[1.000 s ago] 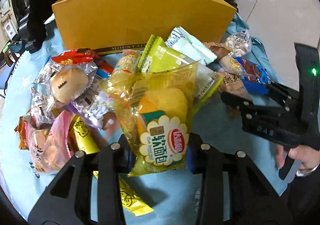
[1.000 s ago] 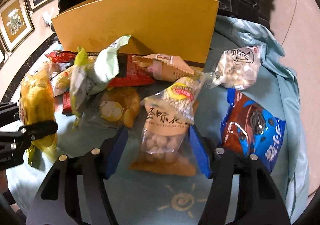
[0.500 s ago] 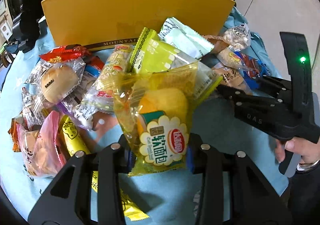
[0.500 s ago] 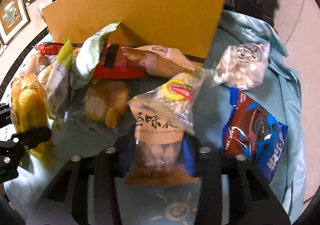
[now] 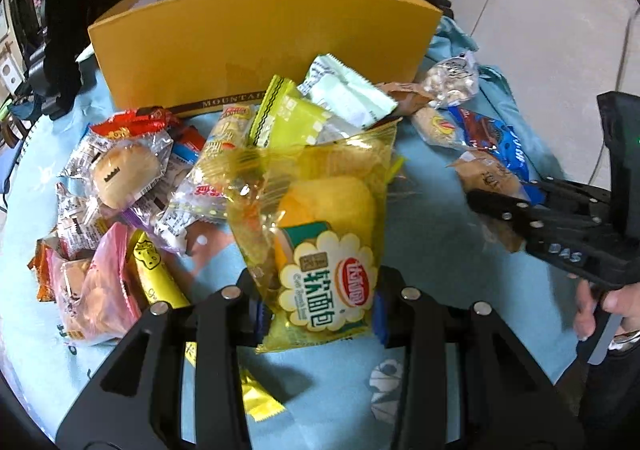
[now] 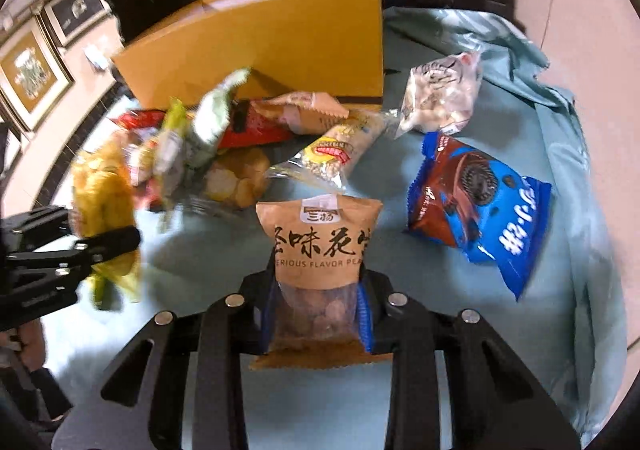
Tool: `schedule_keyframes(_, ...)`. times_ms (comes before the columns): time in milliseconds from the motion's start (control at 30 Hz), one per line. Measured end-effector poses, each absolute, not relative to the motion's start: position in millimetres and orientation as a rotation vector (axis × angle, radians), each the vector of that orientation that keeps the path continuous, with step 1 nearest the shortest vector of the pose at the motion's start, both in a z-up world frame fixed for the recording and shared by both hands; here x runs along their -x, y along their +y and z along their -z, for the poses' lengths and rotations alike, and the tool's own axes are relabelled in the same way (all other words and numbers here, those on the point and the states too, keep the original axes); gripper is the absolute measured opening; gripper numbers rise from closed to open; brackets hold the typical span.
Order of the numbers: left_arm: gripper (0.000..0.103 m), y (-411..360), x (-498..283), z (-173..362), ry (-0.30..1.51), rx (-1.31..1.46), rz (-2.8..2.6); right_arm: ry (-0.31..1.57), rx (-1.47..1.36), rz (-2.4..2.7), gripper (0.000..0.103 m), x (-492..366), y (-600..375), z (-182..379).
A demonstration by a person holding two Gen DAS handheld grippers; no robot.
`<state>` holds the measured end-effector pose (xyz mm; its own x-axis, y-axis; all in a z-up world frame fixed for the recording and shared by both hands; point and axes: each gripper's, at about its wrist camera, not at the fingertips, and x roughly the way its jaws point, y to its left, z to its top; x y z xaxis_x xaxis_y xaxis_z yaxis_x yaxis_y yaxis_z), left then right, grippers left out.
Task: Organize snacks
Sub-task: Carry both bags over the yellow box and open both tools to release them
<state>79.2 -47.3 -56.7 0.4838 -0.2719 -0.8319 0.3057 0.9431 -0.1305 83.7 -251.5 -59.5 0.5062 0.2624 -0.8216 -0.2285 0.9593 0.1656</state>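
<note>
My left gripper (image 5: 318,306) is shut on a yellow soft-bread packet (image 5: 320,226) and holds it above the table; the packet also shows in the right wrist view (image 6: 104,206). My right gripper (image 6: 318,314) is shut on a brown peanut bag (image 6: 318,250), lifted off the cloth; the bag also shows in the left wrist view (image 5: 490,186). An open yellow cardboard box (image 5: 260,50) stands at the back of the table, also in the right wrist view (image 6: 280,46).
Many snack packets lie in a pile (image 5: 132,178) in front of the box on a light blue tablecloth (image 5: 440,234). A blue cookie packet (image 6: 480,202), a clear nut bag (image 6: 440,94) and a peanut packet (image 6: 336,154) lie right of it.
My right gripper has closed on the brown peanut bag and lifted it upright off the cloth. My left gripper still holds the yellow bread packet and has risen slightly.
</note>
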Motion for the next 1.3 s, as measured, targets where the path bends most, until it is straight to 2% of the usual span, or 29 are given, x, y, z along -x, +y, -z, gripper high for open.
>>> schedule_keyframes(433,0.038,-50,-61,14,0.935,-0.081,0.374,0.829,-0.03,-0.366,0.033,-59,-245,-9)
schedule_keyframes(700,0.038,-45,-91,-35,0.855,-0.114,0.343,0.738,0.021,-0.388,0.033,-84,-219,-56)
schedule_keyframes(900,0.038,-39,-141,-68,0.805,-0.094,0.311,0.669,0.008,-0.367,0.033,-130,-208,-85)
schedule_keyframes(1133,0.038,-39,-225,-86,0.769,-0.039,0.252,0.698,-0.016,-0.32,0.033,-213,-187,-77)
schedule_keyframes(1300,0.038,-44,-277,-64,0.825,-0.045,0.211,0.758,-0.03,-0.294,0.033,-262,-178,-48)
